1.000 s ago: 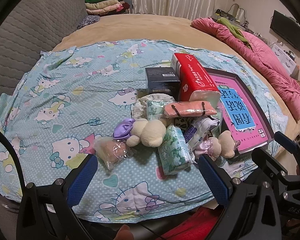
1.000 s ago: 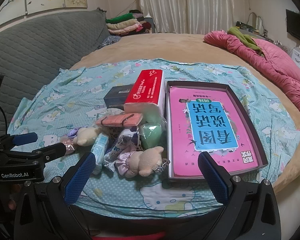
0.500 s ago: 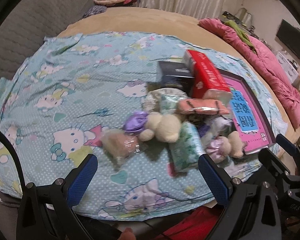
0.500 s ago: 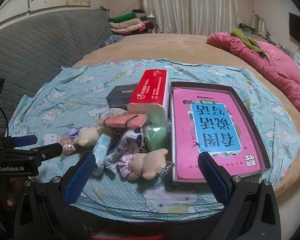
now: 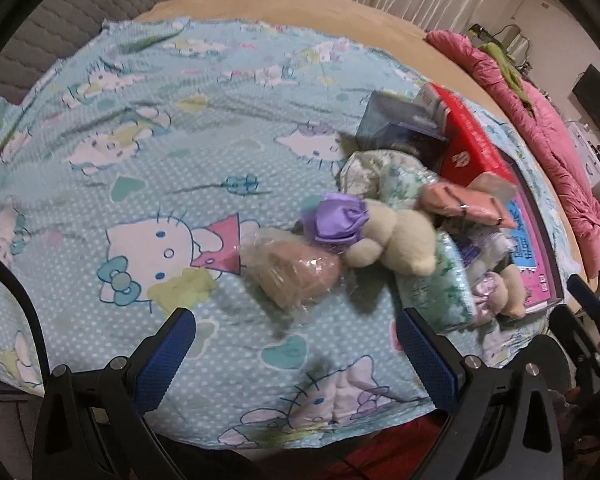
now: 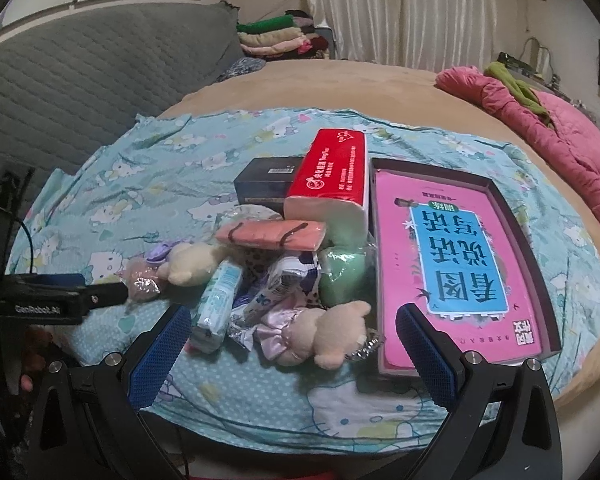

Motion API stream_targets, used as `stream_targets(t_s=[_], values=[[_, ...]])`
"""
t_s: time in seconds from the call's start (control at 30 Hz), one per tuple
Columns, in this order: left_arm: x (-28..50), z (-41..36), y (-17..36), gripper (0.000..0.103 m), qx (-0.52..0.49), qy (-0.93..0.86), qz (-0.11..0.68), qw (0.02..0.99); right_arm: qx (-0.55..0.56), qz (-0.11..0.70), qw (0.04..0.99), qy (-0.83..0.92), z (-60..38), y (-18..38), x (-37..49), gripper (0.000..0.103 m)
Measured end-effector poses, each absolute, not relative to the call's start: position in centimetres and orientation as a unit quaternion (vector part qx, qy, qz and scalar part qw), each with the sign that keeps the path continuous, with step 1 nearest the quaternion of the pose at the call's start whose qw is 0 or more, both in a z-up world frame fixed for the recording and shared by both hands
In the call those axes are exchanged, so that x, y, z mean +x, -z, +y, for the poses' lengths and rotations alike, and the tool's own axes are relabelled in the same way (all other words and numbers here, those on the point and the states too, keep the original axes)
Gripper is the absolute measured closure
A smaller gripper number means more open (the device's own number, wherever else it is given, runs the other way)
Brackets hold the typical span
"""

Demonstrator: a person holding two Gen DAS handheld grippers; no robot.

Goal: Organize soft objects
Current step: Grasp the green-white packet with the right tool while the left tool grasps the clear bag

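Observation:
A heap of soft things lies on the Hello Kitty sheet (image 5: 148, 168). In the left wrist view my left gripper (image 5: 296, 354) is open, just short of a tan sponge in clear wrap (image 5: 296, 276). Behind it sit a cream plush bear (image 5: 400, 236) with a purple bow (image 5: 340, 218), a green tissue pack (image 5: 440, 284) and a pink pouch (image 5: 464, 204). My right gripper (image 6: 292, 356) is open in front of a second plush bear (image 6: 328, 332), a tissue pack (image 6: 220, 300) and a green sponge (image 6: 344, 272). The left gripper (image 6: 60, 300) shows at the left of the right wrist view.
A red tissue pack (image 6: 336, 176) and a dark box (image 6: 268, 184) stand behind the heap. A pink book in a box lid (image 6: 460, 256) lies to the right. A pink quilt (image 6: 560, 128) and a grey quilted backrest (image 6: 80, 80) border the bed.
My left gripper has moved forward and down toward the wrapped tan sponge, which now fills more of its view. The right gripper has edged slightly closer to the heap. Both stay open.

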State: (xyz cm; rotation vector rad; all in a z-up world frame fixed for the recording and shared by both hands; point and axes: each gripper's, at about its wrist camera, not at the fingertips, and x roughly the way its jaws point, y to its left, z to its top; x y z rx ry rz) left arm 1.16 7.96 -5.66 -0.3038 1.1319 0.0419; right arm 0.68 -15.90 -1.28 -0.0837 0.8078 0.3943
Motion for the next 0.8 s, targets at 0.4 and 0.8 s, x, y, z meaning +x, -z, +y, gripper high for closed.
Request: stream_targets(t_s=[0.4,0.8], values=[[3.4,8.3,7.6,0.020,-0.130,-0.010,0.537,0.833,-0.051,0.410,0.881,-0.232,-11.7,2.6,1.7,0.001],[3.9,9.4,8.0,0.028,-0.146,0.022,0.527,0.837,-0.087,0.433,0.859,-0.259,-7.6,4.8,2.6,0.038]])
